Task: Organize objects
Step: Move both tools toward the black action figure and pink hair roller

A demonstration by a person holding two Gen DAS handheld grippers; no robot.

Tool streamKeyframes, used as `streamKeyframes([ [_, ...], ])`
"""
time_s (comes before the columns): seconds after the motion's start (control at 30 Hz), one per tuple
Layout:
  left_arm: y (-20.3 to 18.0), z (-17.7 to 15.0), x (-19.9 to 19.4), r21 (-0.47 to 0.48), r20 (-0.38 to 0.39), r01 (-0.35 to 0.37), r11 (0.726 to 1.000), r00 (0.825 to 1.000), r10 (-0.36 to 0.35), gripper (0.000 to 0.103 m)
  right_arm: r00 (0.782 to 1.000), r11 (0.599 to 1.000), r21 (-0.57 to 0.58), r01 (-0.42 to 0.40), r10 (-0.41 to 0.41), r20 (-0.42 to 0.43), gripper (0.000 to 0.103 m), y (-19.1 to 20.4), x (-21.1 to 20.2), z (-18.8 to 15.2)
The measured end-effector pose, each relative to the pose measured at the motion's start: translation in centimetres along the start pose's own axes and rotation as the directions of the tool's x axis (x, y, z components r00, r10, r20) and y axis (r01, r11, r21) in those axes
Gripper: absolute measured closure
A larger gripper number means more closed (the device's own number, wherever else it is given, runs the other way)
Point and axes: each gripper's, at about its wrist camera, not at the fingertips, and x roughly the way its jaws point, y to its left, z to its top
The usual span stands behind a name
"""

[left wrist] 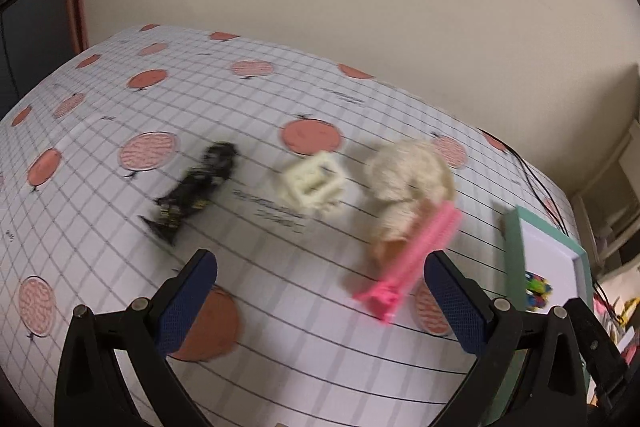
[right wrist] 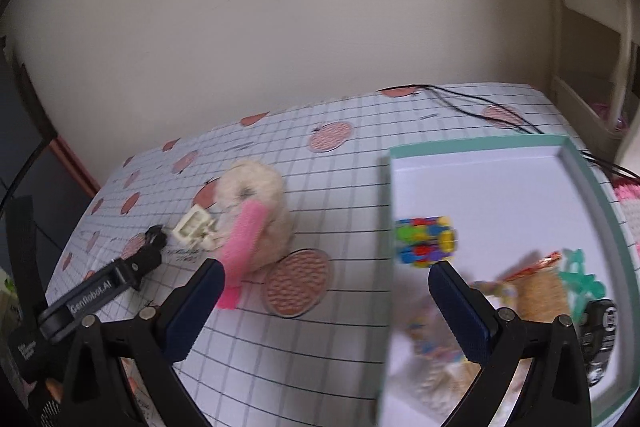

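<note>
The left gripper (left wrist: 320,303) was wide open and held nothing; it hung above the tablecloth (left wrist: 100,131) with the grid lines and peach prints. The right gripper (right wrist: 326,311) was also wide open and empty; its right finger (right wrist: 460,311) stood over the near-left part of the teal-rimmed tray (right wrist: 592,179).

Taking the fluffy cream plush toy (left wrist: 408,179) as landmark: a pink comb (left wrist: 412,263) leaned against its near side, touching it; a cream lattice block (left wrist: 312,183) lay just beside it to the left; a black toy figure (left wrist: 196,187), blurred, lay further left, apart from the block; the tray stood to its right, near the table edge.

Inside the tray lay a multicoloured cylinder of small blocks (right wrist: 426,243) at the left wall, a tan woven piece (right wrist: 540,291), a teal plastic thing (right wrist: 580,275) and a small black car (right wrist: 600,331); the other contents were too blurred to tell.
</note>
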Motion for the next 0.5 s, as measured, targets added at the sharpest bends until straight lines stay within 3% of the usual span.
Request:
streamKeyframes([
  [0.23, 4.7, 1.0, -0.3, -0.058, 0.02, -0.042, 0.997, 0.999, 0.043, 0.0, 0.998, 0.998, -0.016, -0.053, 0.052, -0.043, 0.001, 2.7, 2.0, -1.0],
  [0.5, 9.8, 2.6, 0.3, -0.148, 0.054, -0.053, 0.988, 0.997, 0.062, 0.0, 0.993, 0.994, -0.073, -0.082, 0.074, -0.096, 0.011, 5.3, 4.2, -1.8],
])
